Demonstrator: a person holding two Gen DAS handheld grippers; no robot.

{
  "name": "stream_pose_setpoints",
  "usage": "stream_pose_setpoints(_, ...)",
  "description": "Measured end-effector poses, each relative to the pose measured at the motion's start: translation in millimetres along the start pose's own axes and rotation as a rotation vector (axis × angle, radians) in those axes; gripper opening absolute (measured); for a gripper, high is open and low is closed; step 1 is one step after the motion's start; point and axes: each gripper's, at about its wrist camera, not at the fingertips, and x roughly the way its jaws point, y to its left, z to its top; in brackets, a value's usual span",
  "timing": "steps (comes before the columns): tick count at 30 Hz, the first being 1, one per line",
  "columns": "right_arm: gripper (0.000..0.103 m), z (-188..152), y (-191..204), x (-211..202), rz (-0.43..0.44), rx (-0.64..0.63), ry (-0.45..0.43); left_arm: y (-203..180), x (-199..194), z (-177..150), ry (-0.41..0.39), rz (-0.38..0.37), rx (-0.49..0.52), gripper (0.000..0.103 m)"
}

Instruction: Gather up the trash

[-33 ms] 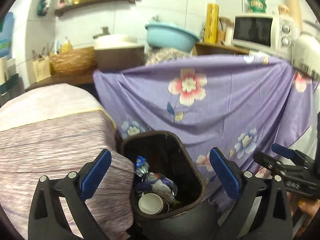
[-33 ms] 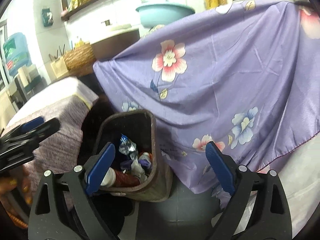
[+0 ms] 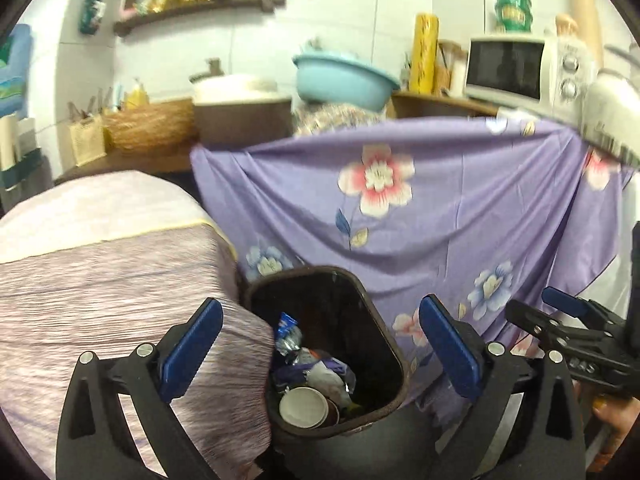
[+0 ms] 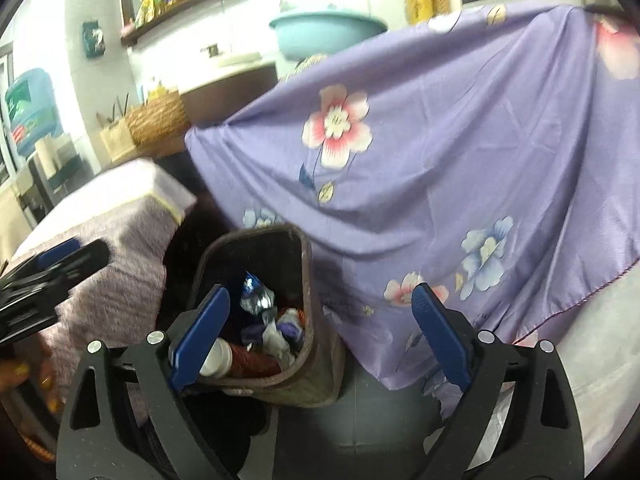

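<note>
Trash bin (image 3: 384, 364) below left hand-held gripper (image 3: 320, 348)

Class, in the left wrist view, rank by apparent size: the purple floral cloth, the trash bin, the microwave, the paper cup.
1. purple floral cloth
2. trash bin
3. microwave, though it stands farther away
4. paper cup

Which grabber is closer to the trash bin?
Left, I think. The left gripper hangs right above the trash bin, its fingers straddling the opening. The right gripper sits off to the bin's right side.
</note>
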Motion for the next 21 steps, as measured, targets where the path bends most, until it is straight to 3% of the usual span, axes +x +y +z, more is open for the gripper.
stream_pose_setpoints(4, 0.097, 2, 19, -20, 0.032, -0.009, -0.073, 14, -43, -3, -0.08, 0.046, -0.006, 0.098)
stream_pose_setpoints(11, 0.097, -4, 79, -58, 0.074, -0.135, -0.194, 35, -111, -18, -0.173, 0.226, 0.032, 0.098)
stream_pose_setpoints(21, 0.097, -25, 142, -120, 0.258, -0.238, -0.314, 46, -187, -47, -0.297, 0.423, -0.012, 0.098)
